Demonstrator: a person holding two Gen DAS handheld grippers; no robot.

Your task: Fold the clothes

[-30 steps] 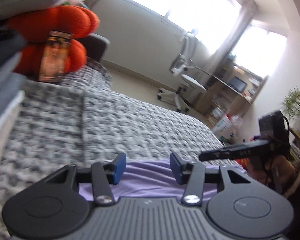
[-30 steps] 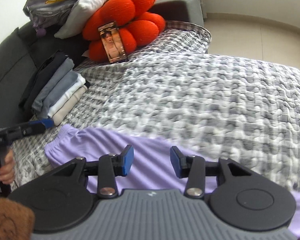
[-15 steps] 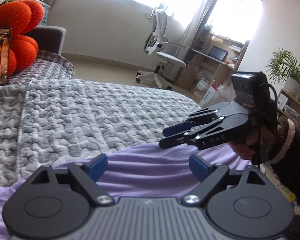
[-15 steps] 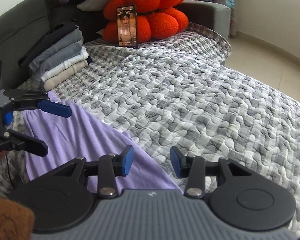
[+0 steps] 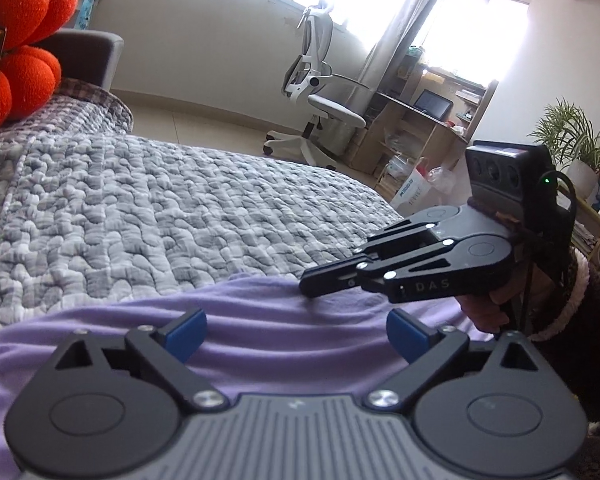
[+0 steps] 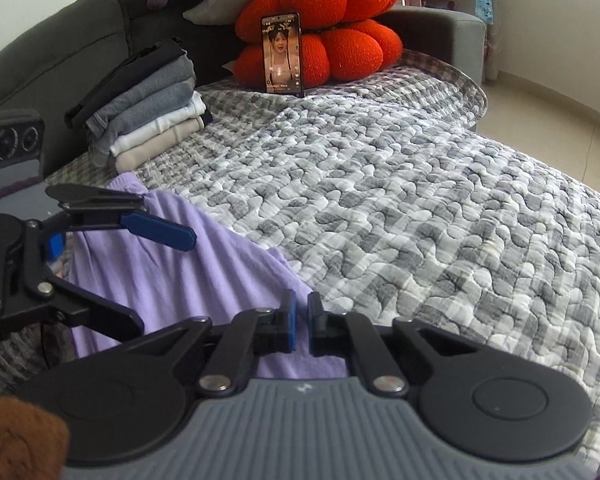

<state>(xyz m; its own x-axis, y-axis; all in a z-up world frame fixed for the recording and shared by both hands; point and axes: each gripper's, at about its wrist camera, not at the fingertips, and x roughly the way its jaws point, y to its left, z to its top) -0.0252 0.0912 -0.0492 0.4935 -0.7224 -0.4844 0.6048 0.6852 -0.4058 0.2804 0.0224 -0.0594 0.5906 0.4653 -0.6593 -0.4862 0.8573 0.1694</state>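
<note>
A light purple garment [image 5: 260, 320] lies spread on the grey quilted cover [image 5: 140, 208], also seen as the purple garment [image 6: 180, 272] in the right wrist view. My left gripper [image 5: 296, 332] hovers just over it, open wide, nothing between its blue pads. In the right wrist view the left gripper [image 6: 166, 282] stands open above the cloth's left part. My right gripper [image 6: 301, 326] is closed at the garment's right-hand edge, pads nearly touching with the cloth edge at them. From the left wrist view, the right gripper [image 5: 306, 280] presses its closed tip onto the fabric.
A stack of folded clothes [image 6: 148, 120] sits at the back left against the dark sofa. A phone [image 6: 282, 56] leans on orange cushions [image 6: 332, 12]. Beyond the bed stand an office chair [image 5: 320, 92], a desk [image 5: 420, 120] and a plant [image 5: 572, 136].
My right gripper has closed at the garment's edge; half a second ago it was open. The left gripper has opened wide since one second ago and both views swung across the bed.
</note>
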